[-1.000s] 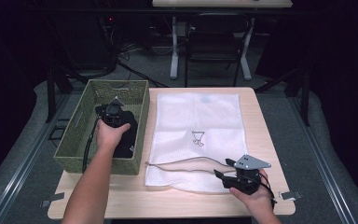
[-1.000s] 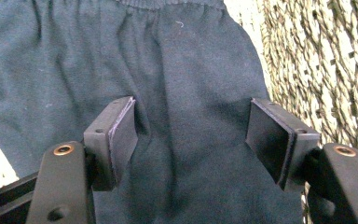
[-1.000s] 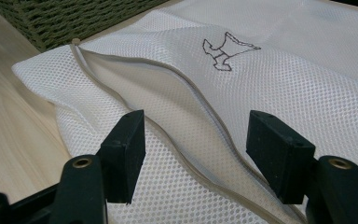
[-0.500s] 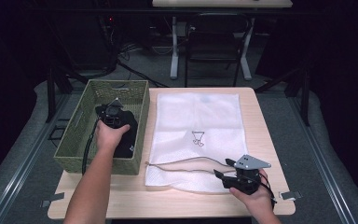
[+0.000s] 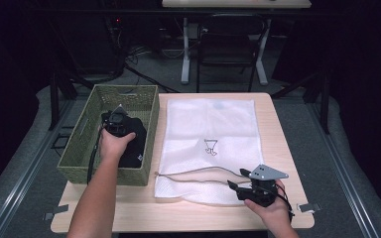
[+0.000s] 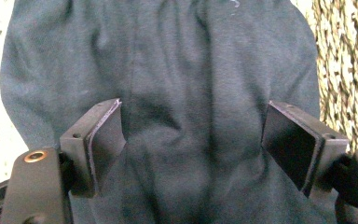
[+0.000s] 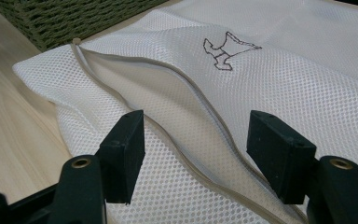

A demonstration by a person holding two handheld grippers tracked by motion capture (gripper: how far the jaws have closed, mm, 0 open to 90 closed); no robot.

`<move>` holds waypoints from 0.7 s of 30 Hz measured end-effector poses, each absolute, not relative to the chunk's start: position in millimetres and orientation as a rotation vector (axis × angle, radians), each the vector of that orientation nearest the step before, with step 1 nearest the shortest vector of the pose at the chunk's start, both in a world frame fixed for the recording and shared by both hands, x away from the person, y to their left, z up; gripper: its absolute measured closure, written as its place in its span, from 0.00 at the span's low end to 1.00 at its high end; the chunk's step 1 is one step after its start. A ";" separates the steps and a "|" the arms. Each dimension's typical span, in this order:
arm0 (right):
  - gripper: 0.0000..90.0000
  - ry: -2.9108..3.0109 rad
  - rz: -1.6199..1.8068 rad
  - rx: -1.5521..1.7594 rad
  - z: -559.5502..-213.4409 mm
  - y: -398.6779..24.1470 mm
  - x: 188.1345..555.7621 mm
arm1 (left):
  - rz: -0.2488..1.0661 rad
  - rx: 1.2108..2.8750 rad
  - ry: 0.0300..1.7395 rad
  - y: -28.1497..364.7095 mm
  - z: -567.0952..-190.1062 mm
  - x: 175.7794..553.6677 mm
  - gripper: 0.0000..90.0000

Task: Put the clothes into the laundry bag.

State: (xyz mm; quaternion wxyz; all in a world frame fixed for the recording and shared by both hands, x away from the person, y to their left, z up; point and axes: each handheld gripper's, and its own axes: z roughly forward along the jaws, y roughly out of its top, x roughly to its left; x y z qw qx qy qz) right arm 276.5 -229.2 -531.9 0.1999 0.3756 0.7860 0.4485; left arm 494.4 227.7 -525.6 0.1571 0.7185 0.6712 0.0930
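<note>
over basket (image 5: 89, 163) | dark garment (image 6: 168, 84) lengthwise along it | left gripper (image 6: 193, 144) spread, just been opening

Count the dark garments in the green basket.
1: a dark garment lies in the woven green basket at the table's left, under the left gripper. More may be hidden beneath it.

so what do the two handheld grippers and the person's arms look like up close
Both are black two-jaw tools. The right gripper carries a grey three-cornered plate on top, and a thin black cable trails from it past the hand. Its jaws are blocky flat pads on black arms with brass-coloured rivets. The left gripper has the same flat dark pads and a copper-coloured rivet. Both forearms are bare, with no sleeves showing.
</note>
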 end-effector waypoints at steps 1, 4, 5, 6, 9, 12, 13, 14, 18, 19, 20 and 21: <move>0.41 2.197 1.253 1.050 -532.0 -229.2 276.6 | 0.253 2.043 1.926 229.0 -527.0 494.4 0.22; 0.41 2.199 1.254 1.054 -532.3 -228.7 276.5 | 0.231 2.034 1.929 230.5 -527.7 495.5 0.22; 0.41 2.200 1.253 1.052 -532.3 -228.5 276.6 | 0.222 2.027 1.934 230.4 -528.2 495.7 0.21; 0.40 2.201 1.253 1.051 -532.4 -228.3 276.6 | 0.213 2.030 1.936 230.8 -528.9 496.2 0.21; 0.40 2.202 1.253 1.049 -532.5 -227.8 276.5 | 0.198 2.019 1.943 231.9 -530.7 497.5 0.20; 0.40 2.204 1.252 1.049 -532.8 -227.9 276.8 | 0.189 2.003 1.951 232.5 -531.9 498.1 0.18; 0.40 2.204 1.253 1.049 -532.8 -227.9 276.9 | 0.187 2.001 1.953 232.9 -532.3 498.3 0.18; 0.40 2.204 1.252 1.048 -532.8 -227.8 276.9 | 0.184 2.004 1.954 233.4 -532.6 498.5 0.18; 0.40 2.206 1.252 1.046 -532.9 -227.8 276.9 | 0.175 2.007 1.959 233.6 -534.6 499.2 0.17; 0.40 2.207 1.252 1.044 -532.9 -227.7 277.0 | 0.163 2.008 1.960 233.0 -535.3 499.3 0.17; 0.40 2.208 1.252 1.043 -533.0 -227.6 277.1 | 0.157 1.998 1.962 232.3 -535.9 499.6 0.17; 0.40 2.208 1.252 1.043 -533.1 -227.5 277.1 | 0.149 1.995 1.962 231.6 -536.5 499.9 0.17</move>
